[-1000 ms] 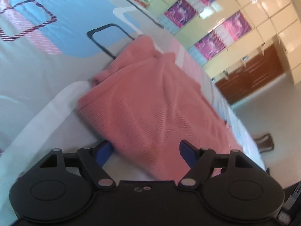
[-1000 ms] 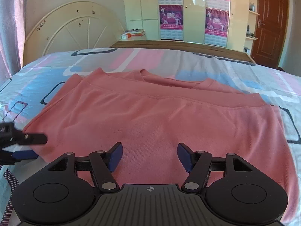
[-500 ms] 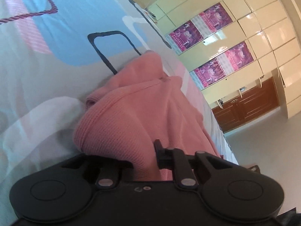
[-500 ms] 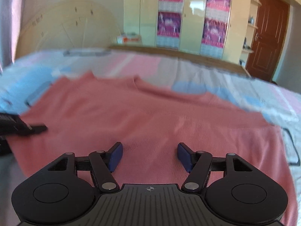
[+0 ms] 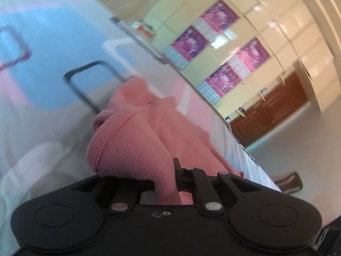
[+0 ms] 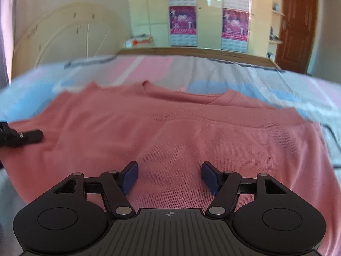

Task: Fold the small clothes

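A pink knit top (image 6: 170, 132) lies spread on the patterned bedsheet (image 6: 223, 74). In the left wrist view my left gripper (image 5: 167, 181) is shut on the edge of the pink top (image 5: 132, 145), and the cloth bunches up into a raised fold in front of the jaws. The right wrist view shows that same left gripper (image 6: 32, 136) as a black tip at the top's left edge. My right gripper (image 6: 169, 177) hovers open over the near middle of the top, its blue pads (image 6: 130, 176) apart with only flat fabric below them.
The bed has a cream headboard (image 6: 64, 36) at the back left and a wooden side rail (image 6: 191, 52). Cream wardrobes with purple posters (image 6: 234, 25) line the far wall, beside a brown door (image 6: 296, 25). A shoe (image 5: 289, 181) lies on the floor.
My left gripper went from open around the top's edge to shut on it, then lifted and pulled the cloth into a fold. The right gripper stayed open and shifted slightly over the top.
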Demonstrator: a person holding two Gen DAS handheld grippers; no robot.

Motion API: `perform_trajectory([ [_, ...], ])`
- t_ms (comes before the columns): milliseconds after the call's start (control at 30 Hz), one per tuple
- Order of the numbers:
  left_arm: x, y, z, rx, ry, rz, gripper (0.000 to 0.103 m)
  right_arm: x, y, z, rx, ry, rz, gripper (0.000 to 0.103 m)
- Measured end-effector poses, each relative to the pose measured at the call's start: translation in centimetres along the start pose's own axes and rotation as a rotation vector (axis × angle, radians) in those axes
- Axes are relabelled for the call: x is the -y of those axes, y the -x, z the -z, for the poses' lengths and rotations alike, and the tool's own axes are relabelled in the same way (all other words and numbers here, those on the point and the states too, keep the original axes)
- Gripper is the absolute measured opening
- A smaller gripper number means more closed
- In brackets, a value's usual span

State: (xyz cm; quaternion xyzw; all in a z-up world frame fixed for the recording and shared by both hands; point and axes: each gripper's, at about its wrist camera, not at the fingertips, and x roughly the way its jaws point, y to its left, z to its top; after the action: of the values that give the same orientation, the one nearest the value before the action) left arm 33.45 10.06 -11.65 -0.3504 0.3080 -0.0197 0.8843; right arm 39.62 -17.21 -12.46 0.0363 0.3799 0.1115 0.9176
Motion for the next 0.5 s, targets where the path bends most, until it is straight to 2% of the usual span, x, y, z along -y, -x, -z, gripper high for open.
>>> perform_trajectory([
  [133,3.1,0.4,-0.3,0.015,-0.106,0.039,0.008,1.2,1.2,-0.2,0.027,-0.081,-0.036,0.066],
  [300,9.1,0.2,0.2,0.006,-0.309,0.126,0.008,2.7,3.1,-0.6,0.073,-0.117,-0.031,0.065],
  [400,13.4,-0.7,1.8,-0.030,-0.431,0.208,0.008,4.5,4.5,-0.6,0.099,-0.152,-0.010,0.065],
  [500,17.7,-2.2,4.8,-0.103,-0.554,0.303,0.008,7.2,6.3,-0.2,0.119,-0.204,0.027,0.066],
])
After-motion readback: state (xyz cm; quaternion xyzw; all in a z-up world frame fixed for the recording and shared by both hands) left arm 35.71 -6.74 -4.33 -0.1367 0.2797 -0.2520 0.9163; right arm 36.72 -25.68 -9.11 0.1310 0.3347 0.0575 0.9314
